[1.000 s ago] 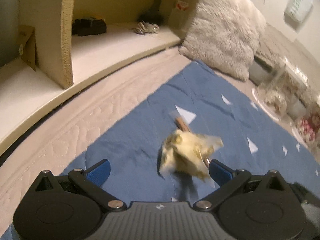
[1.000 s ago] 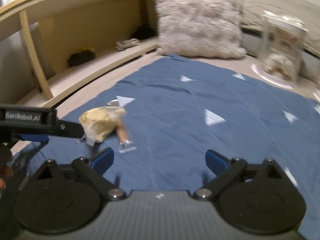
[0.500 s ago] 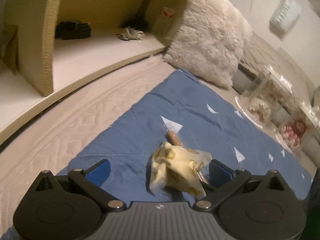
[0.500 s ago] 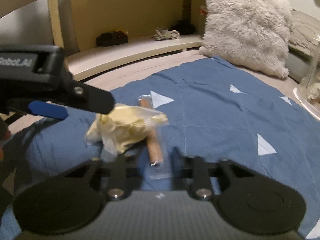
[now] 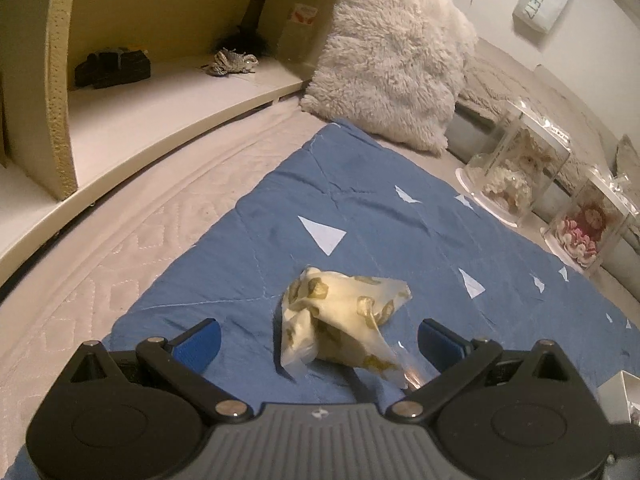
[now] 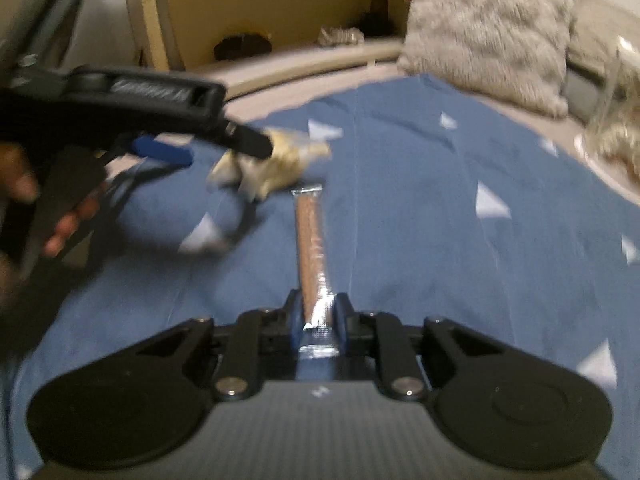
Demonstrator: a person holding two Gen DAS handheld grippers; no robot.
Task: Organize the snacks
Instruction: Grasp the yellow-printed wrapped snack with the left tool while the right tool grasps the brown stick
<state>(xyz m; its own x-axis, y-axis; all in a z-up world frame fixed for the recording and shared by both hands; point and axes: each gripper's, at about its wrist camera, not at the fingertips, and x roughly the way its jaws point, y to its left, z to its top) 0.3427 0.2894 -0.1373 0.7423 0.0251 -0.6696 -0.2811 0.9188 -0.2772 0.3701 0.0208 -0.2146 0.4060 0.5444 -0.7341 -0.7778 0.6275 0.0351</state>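
- The right hand-held gripper (image 6: 316,316) was clamped narrow on the foil end of a wrapped brown snack stick (image 6: 310,232), which pointed straight ahead of it over the blue cloth (image 6: 420,208). The hold sat on the wrapper's tail only, so the stick could have swung or slid out on a quick move.
- The left hand-held gripper (image 5: 318,338) stood wide, holding nothing. A crumpled yellow snack bag (image 5: 340,312) lay between its fingers, nearer the right one, on the cloth. Closing there could have caught just a loose fold, and the bag might have dropped when lifted.
- In the right wrist view the left hand-held gripper was just left of and ahead of the stick; the two tools could have knocked each other.
- The clear boxes (image 5: 516,168) stood well apart to the right, so a long carry risked a drop.
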